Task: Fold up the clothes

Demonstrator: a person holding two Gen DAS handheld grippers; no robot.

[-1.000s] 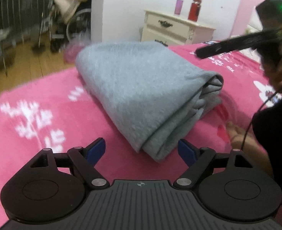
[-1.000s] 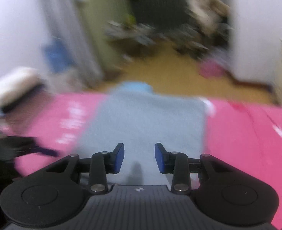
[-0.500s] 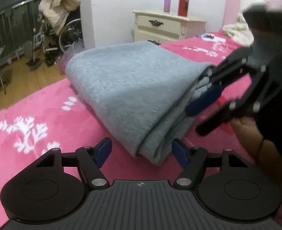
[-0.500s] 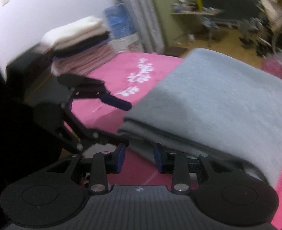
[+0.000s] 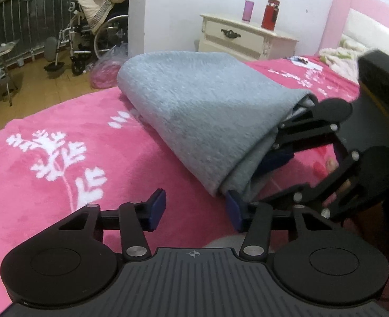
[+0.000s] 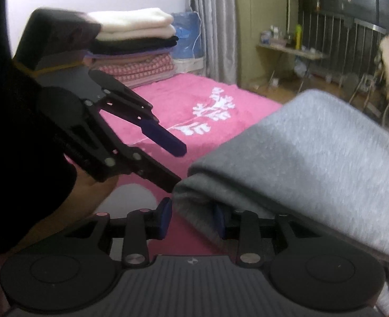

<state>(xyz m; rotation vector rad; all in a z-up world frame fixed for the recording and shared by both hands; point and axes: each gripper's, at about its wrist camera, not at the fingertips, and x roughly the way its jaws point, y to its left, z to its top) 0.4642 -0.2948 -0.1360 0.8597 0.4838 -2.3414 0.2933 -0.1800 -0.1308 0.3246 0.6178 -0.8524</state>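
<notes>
A folded grey garment (image 5: pixel 207 105) lies on the pink bedspread (image 5: pixel 62 145). My left gripper (image 5: pixel 194 208) sits low at its near corner. Its jaws are closing, with only bedspread between them, and the corner lies just ahead of the right pad (image 5: pixel 232 208). In the right wrist view my right gripper (image 6: pixel 192 219) straddles another corner of the garment (image 6: pixel 313 153). The fabric edge lies between its jaws, which are opening slightly, and I see no squeeze. The left gripper (image 6: pixel 177 166) appears there too, tips at the garment's edge.
A cream nightstand (image 5: pixel 247 37) with a purple cup and a red bottle stands beyond the bed. A wheelchair (image 5: pixel 88 39) stands on the wooden floor. A stack of folded blankets (image 6: pixel 133 42) rests by the far bedside. A person's hand holds each gripper.
The right gripper came down from above the garment, rolled, and slid onto its corner. The left jaws narrowed and crept toward the near corner.
</notes>
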